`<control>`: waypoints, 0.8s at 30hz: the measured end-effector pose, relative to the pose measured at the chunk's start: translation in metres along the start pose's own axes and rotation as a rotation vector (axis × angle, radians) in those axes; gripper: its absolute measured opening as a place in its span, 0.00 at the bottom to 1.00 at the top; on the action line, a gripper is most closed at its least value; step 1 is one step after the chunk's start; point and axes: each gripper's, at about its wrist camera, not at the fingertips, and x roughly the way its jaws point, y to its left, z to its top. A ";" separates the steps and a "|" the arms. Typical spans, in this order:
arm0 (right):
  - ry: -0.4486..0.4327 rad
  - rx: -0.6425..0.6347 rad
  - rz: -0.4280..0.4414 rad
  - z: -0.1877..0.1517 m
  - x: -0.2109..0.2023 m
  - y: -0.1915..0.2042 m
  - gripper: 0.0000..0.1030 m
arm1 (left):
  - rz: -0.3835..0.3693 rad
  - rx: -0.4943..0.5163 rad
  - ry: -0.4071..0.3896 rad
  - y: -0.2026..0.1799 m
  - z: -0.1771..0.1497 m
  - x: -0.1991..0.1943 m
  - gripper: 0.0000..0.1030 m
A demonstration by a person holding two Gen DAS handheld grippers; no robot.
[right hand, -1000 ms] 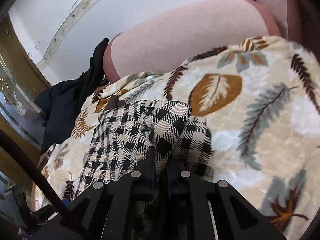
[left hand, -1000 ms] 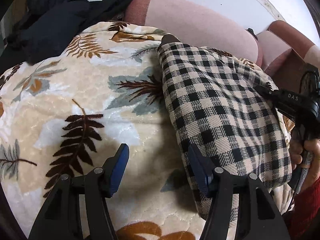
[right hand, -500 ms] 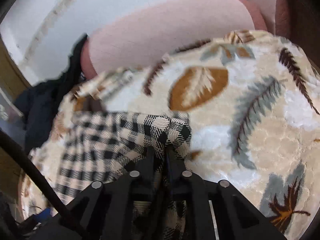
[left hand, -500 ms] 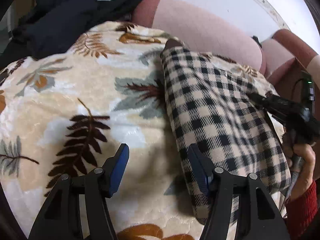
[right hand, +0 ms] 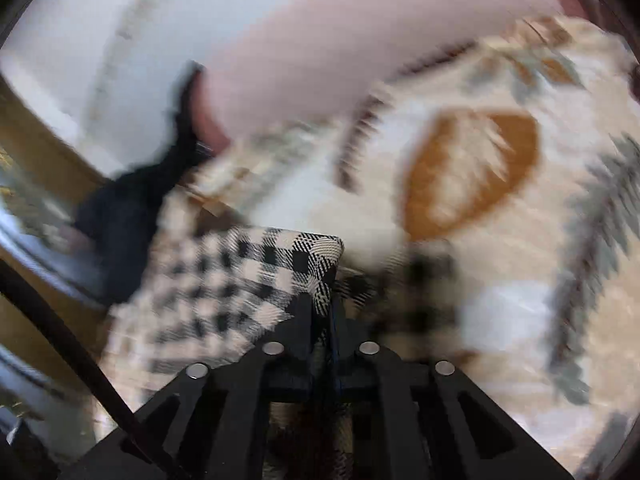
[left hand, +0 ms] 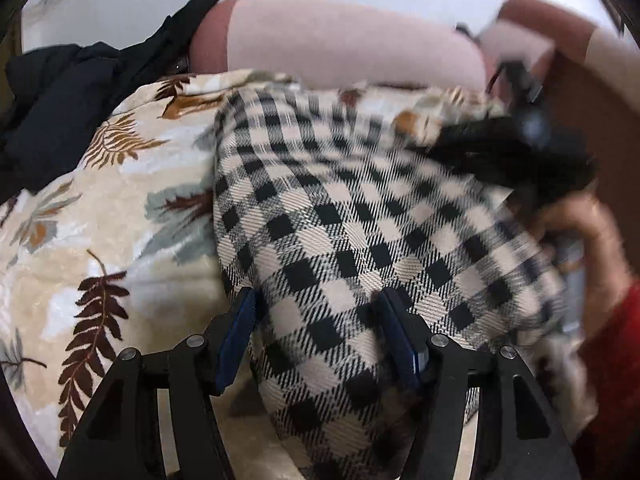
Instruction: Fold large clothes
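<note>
A black-and-cream checked garment (left hand: 340,220) lies folded in a long strip on a leaf-patterned blanket (left hand: 100,220). My left gripper (left hand: 318,320) is open and straddles the strip's near end, with cloth between its blue pads (left hand: 234,328), which do not squeeze it. The left pad sits at the cloth's left edge. In the blurred right wrist view, my right gripper (right hand: 324,304) pinches a folded corner of the checked garment (right hand: 240,280). Its jaws are opening slightly, and the cloth is still between them. A hand (left hand: 580,232) with a red sleeve holds that gripper at the garment's right side.
The blanket covers a pink sofa whose back (left hand: 340,40) rises behind the garment, with a white wall above. A dark garment (left hand: 60,112) is heaped at the far left of the sofa. The sofa's arm (left hand: 592,92) stands at the right.
My left gripper has slid right, from straddling the garment's left edge onto the checked cloth. The right gripper has moved with its pinched corner, and both views have blurred.
</note>
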 end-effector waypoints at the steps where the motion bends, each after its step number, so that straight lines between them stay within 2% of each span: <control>1: -0.017 -0.001 -0.021 0.002 -0.009 0.003 0.21 | 0.018 0.021 -0.011 -0.003 -0.002 -0.001 0.60; 2: -0.051 -0.032 -0.058 0.004 -0.025 0.012 0.32 | 0.023 0.034 -0.020 -0.005 -0.005 -0.003 0.60; 4: -0.077 -0.095 -0.064 0.003 -0.052 0.030 0.32 | -0.001 0.014 -0.018 -0.002 -0.006 -0.009 0.60; 6: -0.071 -0.135 -0.038 -0.006 -0.074 0.044 0.32 | -0.057 -0.057 -0.008 0.008 -0.007 -0.015 0.60; 8: -0.047 -0.179 -0.012 -0.031 -0.096 0.053 0.32 | -0.096 -0.104 0.000 0.016 -0.011 -0.020 0.60; 11: 0.027 -0.220 0.008 -0.064 -0.097 0.060 0.32 | -0.107 -0.129 -0.014 0.026 -0.014 -0.031 0.60; 13: 0.066 -0.251 -0.036 -0.086 -0.086 0.060 0.32 | -0.084 -0.146 -0.036 0.032 -0.014 -0.039 0.60; 15: 0.113 -0.195 -0.012 -0.101 -0.076 0.050 0.05 | -0.077 -0.170 -0.043 0.038 -0.013 -0.044 0.60; 19: 0.049 -0.157 -0.089 -0.113 -0.105 0.040 0.01 | -0.079 -0.175 -0.032 0.043 -0.010 -0.042 0.60; 22: 0.025 -0.124 -0.134 -0.135 -0.135 0.023 0.01 | -0.147 -0.184 -0.011 0.041 -0.010 -0.038 0.62; 24: 0.039 -0.103 -0.158 -0.144 -0.136 0.014 0.01 | -0.173 -0.175 0.007 0.033 -0.012 -0.034 0.64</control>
